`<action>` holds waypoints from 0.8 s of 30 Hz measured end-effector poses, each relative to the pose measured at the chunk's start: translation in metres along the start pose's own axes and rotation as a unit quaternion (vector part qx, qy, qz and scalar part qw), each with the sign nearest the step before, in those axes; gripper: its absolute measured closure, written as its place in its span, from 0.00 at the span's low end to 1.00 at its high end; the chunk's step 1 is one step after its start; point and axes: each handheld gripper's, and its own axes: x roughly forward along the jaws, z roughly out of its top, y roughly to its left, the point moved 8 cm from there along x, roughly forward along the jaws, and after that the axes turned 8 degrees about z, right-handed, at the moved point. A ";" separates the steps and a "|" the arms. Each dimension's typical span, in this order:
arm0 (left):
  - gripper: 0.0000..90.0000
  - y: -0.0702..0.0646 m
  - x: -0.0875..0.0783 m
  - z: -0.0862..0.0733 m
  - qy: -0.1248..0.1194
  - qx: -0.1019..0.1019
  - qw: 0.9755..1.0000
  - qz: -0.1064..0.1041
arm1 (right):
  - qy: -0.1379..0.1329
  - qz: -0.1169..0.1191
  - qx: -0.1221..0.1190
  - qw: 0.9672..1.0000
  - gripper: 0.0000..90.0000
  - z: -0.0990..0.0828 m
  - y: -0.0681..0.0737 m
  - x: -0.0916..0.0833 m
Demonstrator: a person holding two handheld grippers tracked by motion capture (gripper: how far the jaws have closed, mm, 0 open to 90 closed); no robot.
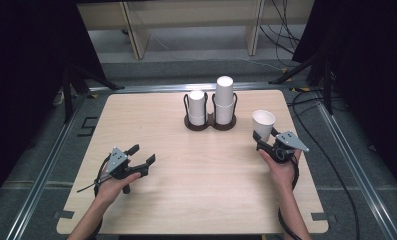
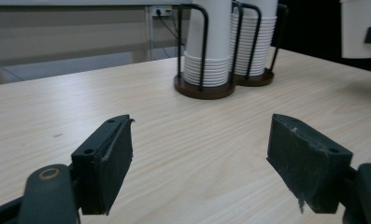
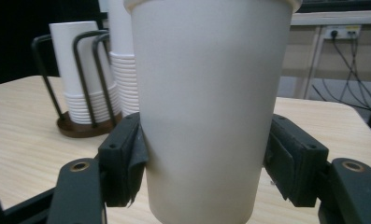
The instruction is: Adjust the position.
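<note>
While right gripper [image 1: 264, 142] clamps one paper cup [image 1: 264, 123] upright, left gripper [image 1: 142, 154] gapes empty; cup's pulled, prob. unplaced yet.

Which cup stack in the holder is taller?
The right stack, on the side nearer the right tool holding the single paper cup. It rises clearly above the left stack.

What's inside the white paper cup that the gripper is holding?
Nothing that shows: the high view looks down into the white paper cup held by the right gripper, and its inner wall looks plain white. The very bottom is too small to make out, and the right gripper view gives its outside wall.
</note>
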 end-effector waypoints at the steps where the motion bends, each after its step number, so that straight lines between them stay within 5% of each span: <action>1: 0.24 0.002 -0.001 -0.001 0.004 0.005 1.000 0.007 | -0.010 -0.005 0.014 1.000 0.39 0.000 -0.001 0.000; 3: 0.24 0.006 -0.002 -0.004 0.002 0.000 1.000 0.020 | -0.002 -0.017 -0.002 1.000 0.39 0.001 -0.007 -0.003; 8: 0.24 0.010 -0.001 -0.007 -0.007 0.004 0.999 0.048 | -0.021 -0.034 0.015 0.999 0.39 0.003 -0.016 -0.004; 20: 0.24 0.009 0.000 -0.010 -0.024 0.006 0.999 0.047 | -0.022 -0.036 0.023 0.999 0.38 0.002 -0.013 -0.001; 24: 0.24 0.011 -0.005 -0.012 -0.012 0.007 0.998 0.055 | -0.027 -0.036 0.026 0.999 0.38 0.004 -0.013 0.001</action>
